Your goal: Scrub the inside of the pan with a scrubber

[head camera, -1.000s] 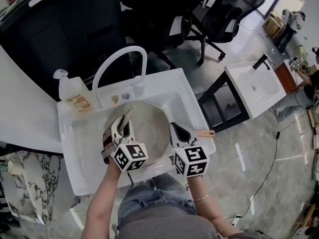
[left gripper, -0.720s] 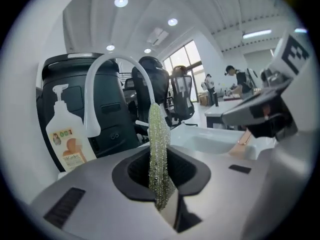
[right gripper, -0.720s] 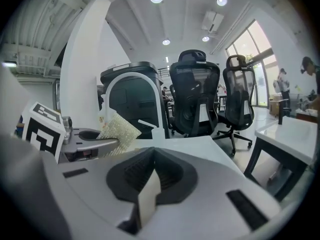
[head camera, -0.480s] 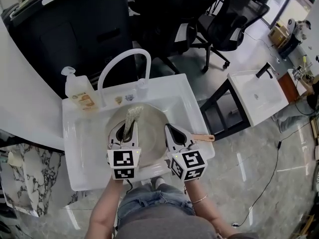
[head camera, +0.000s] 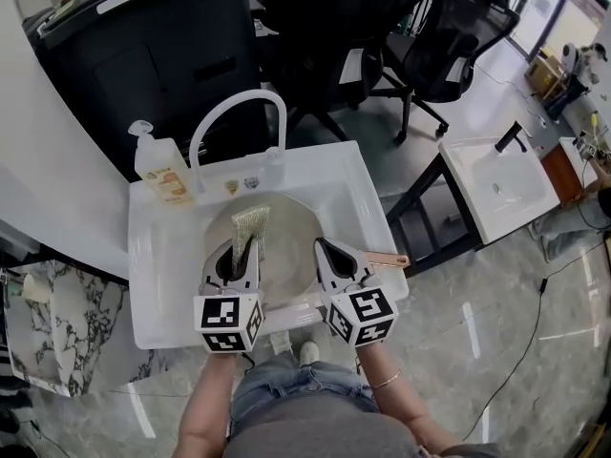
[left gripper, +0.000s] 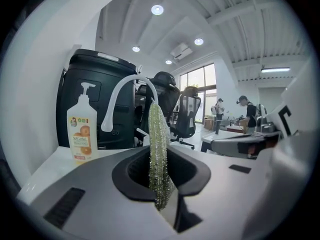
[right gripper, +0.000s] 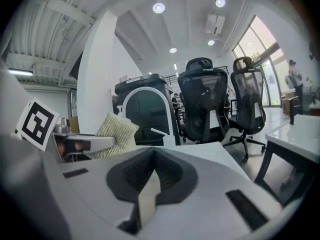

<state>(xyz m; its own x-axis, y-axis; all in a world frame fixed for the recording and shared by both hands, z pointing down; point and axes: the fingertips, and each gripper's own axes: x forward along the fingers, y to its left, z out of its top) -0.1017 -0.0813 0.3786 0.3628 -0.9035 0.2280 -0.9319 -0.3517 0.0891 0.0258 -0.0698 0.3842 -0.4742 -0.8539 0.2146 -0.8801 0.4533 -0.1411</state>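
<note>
Head view: your left gripper [head camera: 236, 256] clamps the scrubber [head camera: 250, 225], its long axis pointing away from you, over the pan [head camera: 291, 241] in the sink [head camera: 158, 284]. Left gripper view: scrubber pinched edge-on. Right gripper view: right gripper [right gripper: 151, 178] closed, nothing between; left is nearer.

the head view looks steeply down from above the person onto the white sink [head camera: 153, 289], wide enough to take in the left gripper [head camera: 234, 256], the right gripper [head camera: 327, 254] and the office chairs [head camera: 430, 36] beyond. the left gripper view sits low and close behind its own jaws, facing level across the sink toward the faucet [left gripper: 125, 91] and chairs, the scrubber [left gripper: 159, 159] close in its middle. the right gripper view faces the same way from just beside, sharing faucet, chairs and scrubber.
</note>
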